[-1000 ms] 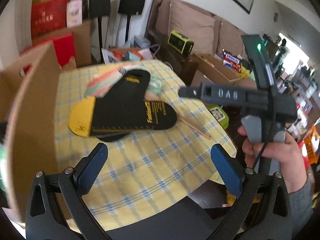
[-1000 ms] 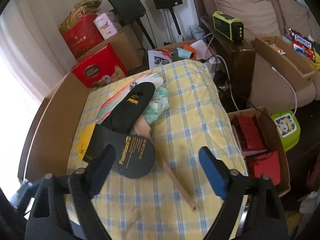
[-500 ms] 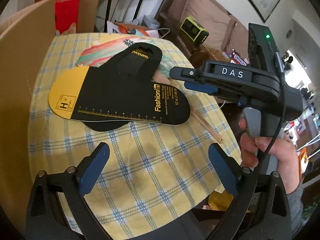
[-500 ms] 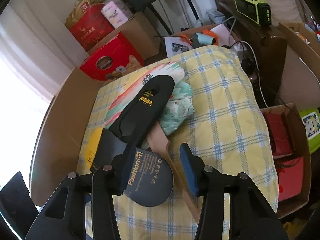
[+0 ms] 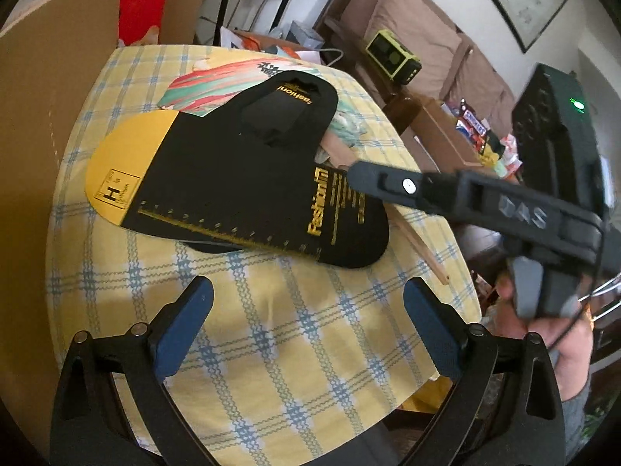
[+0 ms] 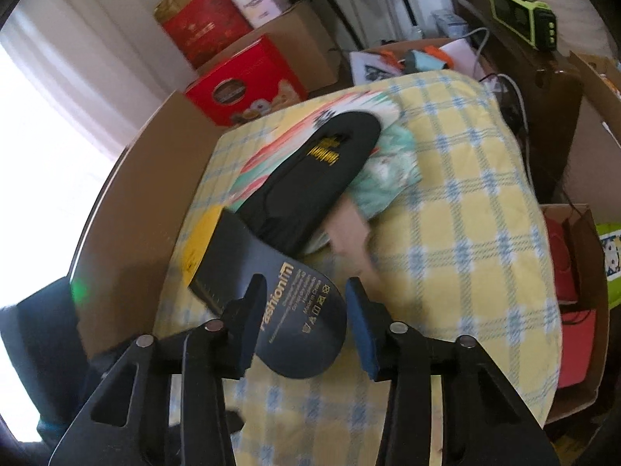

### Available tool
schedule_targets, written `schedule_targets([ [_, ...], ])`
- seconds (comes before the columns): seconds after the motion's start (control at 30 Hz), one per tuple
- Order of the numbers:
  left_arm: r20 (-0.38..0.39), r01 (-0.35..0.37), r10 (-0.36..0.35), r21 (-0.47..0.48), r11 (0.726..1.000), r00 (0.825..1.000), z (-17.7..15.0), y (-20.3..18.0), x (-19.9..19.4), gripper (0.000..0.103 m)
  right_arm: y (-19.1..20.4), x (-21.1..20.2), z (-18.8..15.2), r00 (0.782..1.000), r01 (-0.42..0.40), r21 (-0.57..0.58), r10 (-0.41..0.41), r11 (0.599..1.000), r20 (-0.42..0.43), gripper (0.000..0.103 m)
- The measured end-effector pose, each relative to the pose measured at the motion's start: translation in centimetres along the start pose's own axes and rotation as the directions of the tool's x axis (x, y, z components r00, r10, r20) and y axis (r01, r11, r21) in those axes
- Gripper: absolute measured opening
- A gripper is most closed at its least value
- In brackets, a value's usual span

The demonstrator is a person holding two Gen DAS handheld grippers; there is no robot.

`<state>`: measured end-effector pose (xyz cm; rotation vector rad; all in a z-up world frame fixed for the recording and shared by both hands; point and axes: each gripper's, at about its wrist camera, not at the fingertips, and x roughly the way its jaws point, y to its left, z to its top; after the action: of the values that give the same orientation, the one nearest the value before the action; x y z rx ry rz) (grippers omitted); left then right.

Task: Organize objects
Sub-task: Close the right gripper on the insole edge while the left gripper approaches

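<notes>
The left gripper (image 5: 308, 326) hangs over the near edge of the table, its blue pads spread wide with only bare yellow-and-blue checked tablecloth (image 5: 271, 349) between them. The right gripper (image 6: 306, 318) is lower and closer to the pile: its jaws are closing, and the rounded heel of the black-and-yellow insole (image 6: 287, 303) lies between the pads (image 6: 363, 326), which do not yet press on it. In the left view that gripper's black body reaches in from the right, bearing the raised letters "DAS", a hand (image 5: 559, 334) wrapped round its handle.

The black-and-yellow insole (image 5: 233, 190) lies near the middle of the table, its yellow toe toward the left edge. Gold print on the heel reads "Fashion'in", with "Made in China" and care symbols below; a gold size ruler runs along its near side, and a boxed "H" sits on the yellow toe. A second black insole (image 5: 287, 108) with the same gold brand lies partly under it, angled toward the far edge. Beneath both are a striped red, green and white insole (image 5: 217, 81), mint patterned fabric (image 6: 388, 178) and a wooden stick (image 5: 423, 252) running toward the right edge.

Beyond the far edge stand red gift boxes (image 6: 248, 81); their print is too small to read. A green-and-black radio (image 6: 524, 15) rests farther right.
</notes>
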<state>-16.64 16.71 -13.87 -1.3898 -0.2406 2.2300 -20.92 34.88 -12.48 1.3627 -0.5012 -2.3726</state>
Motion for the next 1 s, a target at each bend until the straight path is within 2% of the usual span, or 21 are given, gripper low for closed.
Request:
schedule_targets([
  [0.13, 0.003, -0.005, 0.005, 0.011, 1.000, 1.000, -0.3, 0.2, -0.3, 0.098, 0.9, 0.0, -1.6, 0.999, -0.015, -0.011, 0.015, 1.000, -0.033, 0.042],
  [0.27, -0.003, -0.011, 0.011, 0.021, 1.000, 1.000, -0.7, 0.2, -0.5, 0.098, 1.7, -0.2, -2.1, 0.995, 0.101, -0.066, -0.102, 0.993, -0.009, 0.042],
  [0.37, 0.001, -0.019, 0.019, 0.027, 0.999, 1.000, -0.6, 0.1, -0.4, 0.098, 1.2, 0.1, -1.1, 0.996, 0.083, -0.035, -0.084, 0.996, -0.008, 0.042],
  [0.5, 0.003, -0.031, 0.031, 0.025, 0.999, 1.000, -0.4, -0.1, -0.2, 0.097, 1.3, 1.9, -0.1, 0.996, 0.074, -0.049, -0.076, 0.996, -0.040, 0.042],
  [0.6, 0.012, -0.048, 0.048, 0.024, 0.999, 0.999, -0.2, -0.1, -0.1, 0.089, 1.3, 3.1, -0.3, 0.996, 0.037, -0.036, -0.039, 0.999, -0.077, 0.042],
  [0.67, 0.016, -0.068, 0.067, 0.037, 0.997, 0.998, -0.1, -0.1, 0.0, 0.076, 1.5, 3.1, -0.7, 0.997, 0.019, -0.042, -0.023, 0.999, -0.077, 0.039],
  [0.73, 0.027, -0.096, 0.095, 0.050, 0.994, 0.995, -0.1, -0.1, 0.0, 0.068, 1.6, 3.0, -1.2, 0.996, 0.011, -0.041, -0.014, 0.999, -0.085, 0.029],
  [0.83, 0.042, -0.122, 0.120, 0.059, 0.991, 0.992, -0.3, 0.0, -0.1, 0.057, 1.6, 2.7, -1.9, 0.996, 0.009, -0.043, -0.013, 0.999, -0.094, 0.023],
  [0.9, 0.045, -0.117, 0.114, 0.070, 0.991, 0.993, -0.5, 0.0, -0.3, 0.050, 1.5, 2.4, -2.2, 0.995, 0.000, -0.038, -0.003, 0.999, -0.096, 0.020],
  [0.97, 0.045, -0.089, 0.086, 0.081, 0.993, 0.995, -0.6, -0.2, -0.6, 0.031, 1.7, 1.8, -2.5, 0.995, -0.039, -0.026, 0.036, 0.999, -0.090, 0.016],
  [1.0, 0.039, -0.068, 0.065, 0.088, 0.994, 0.997, -0.6, -0.5, -0.8, 0.029, 1.9, 1.6, -2.7, 0.995, -0.050, -0.024, 0.047, 0.998, -0.087, 0.015],
])
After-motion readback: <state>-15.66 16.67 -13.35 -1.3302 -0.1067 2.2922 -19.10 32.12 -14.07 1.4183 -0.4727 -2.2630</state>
